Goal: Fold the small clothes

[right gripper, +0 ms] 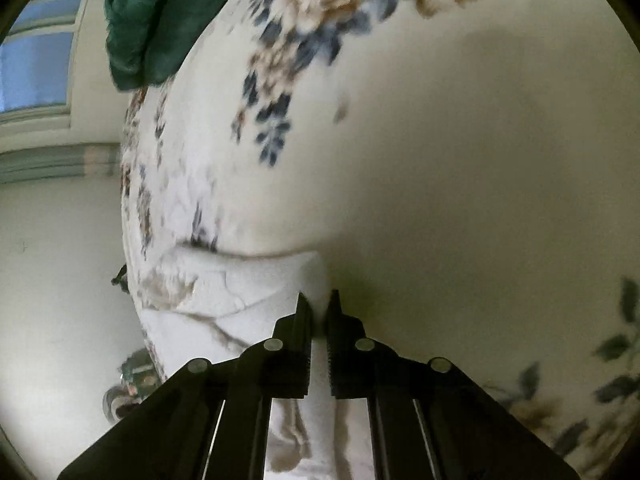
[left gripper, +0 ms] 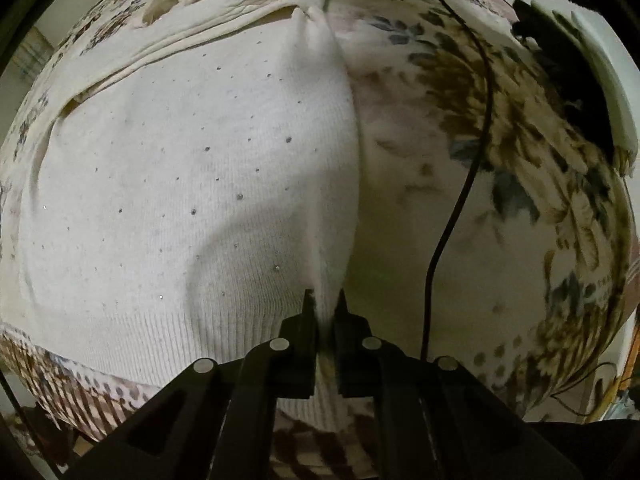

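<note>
A white knit sweater point(left gripper: 180, 184) with small studs and a ribbed hem lies on a floral bedspread point(left gripper: 520, 168). My left gripper point(left gripper: 325, 300) is shut on the sweater's right edge near the hem, with fabric pinched between the jaws. In the right wrist view, my right gripper point(right gripper: 318, 300) is shut on a corner of the white sweater point(right gripper: 248, 292), which hangs bunched below and to the left of the jaws over the bedspread point(right gripper: 440, 160).
A black cable point(left gripper: 460, 184) runs across the bedspread to the right of the sweater. A dark object with a white part point(left gripper: 576, 80) lies at the far right. A dark green cloth point(right gripper: 160, 20) sits at the bed's far edge. A wall and window point(right gripper: 36, 60) lie to the left.
</note>
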The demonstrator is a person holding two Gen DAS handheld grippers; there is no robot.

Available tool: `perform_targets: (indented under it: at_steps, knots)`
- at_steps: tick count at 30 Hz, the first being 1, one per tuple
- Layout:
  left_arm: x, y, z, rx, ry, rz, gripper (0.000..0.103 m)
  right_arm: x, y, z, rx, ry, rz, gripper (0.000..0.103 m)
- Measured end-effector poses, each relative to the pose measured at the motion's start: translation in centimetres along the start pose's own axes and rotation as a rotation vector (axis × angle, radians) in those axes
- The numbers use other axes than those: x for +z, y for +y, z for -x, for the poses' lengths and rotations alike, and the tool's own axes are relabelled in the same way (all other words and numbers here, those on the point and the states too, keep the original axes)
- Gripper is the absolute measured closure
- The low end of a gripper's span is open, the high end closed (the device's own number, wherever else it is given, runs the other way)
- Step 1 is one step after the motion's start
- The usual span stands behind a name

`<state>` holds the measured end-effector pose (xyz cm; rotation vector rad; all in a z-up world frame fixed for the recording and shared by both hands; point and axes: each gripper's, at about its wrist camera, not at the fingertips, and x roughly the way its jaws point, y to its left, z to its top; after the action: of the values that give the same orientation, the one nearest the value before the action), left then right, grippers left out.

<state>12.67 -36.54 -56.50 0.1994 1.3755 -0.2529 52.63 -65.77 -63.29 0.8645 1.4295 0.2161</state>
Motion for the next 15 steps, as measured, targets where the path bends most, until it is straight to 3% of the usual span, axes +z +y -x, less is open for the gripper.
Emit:
perform_targets:
  at_steps: [3, 5, 7, 9, 10, 11, 15]
  knots:
    - [-0.2, 0.5, 0.0, -0.018, 0.001, 0.019, 0.099, 0.0, 0.7, -1.7, -0.011, 0.117, 0.032, 0.094]
    - [-0.2, 1.8, 0.2, -0.031, -0.006, 0.033, 0.099, 0.0, 0.3, -2.1, -0.028, 0.158, 0.01, 0.077]
    - [-0.6, 3.1, 0.5, -0.043, -0.015, 0.039, 0.099, -0.1, -0.7, -2.5, -0.002, 0.176, -0.037, 0.068]
    - [-0.3, 4.3, 1.5, -0.061, -0.029, 0.051, 0.099, -0.6, -1.1, -3.0, 0.026, 0.185, -0.059, 0.068]
    - [-0.3, 4.8, 1.9, -0.068, -0.033, 0.058, 0.099, -0.9, -0.9, -3.0, 0.026, 0.172, -0.055, 0.073]
    - [-0.2, 4.1, 2.2, -0.07, -0.038, 0.063, 0.099, -1.2, -0.3, -3.2, 0.02, 0.158, -0.049, 0.096]
    - [-0.3, 5.8, 5.2, -0.11, -0.077, 0.117, 0.099, -1.8, 3.7, -1.0, -0.028, 0.086, 0.026, 0.095]
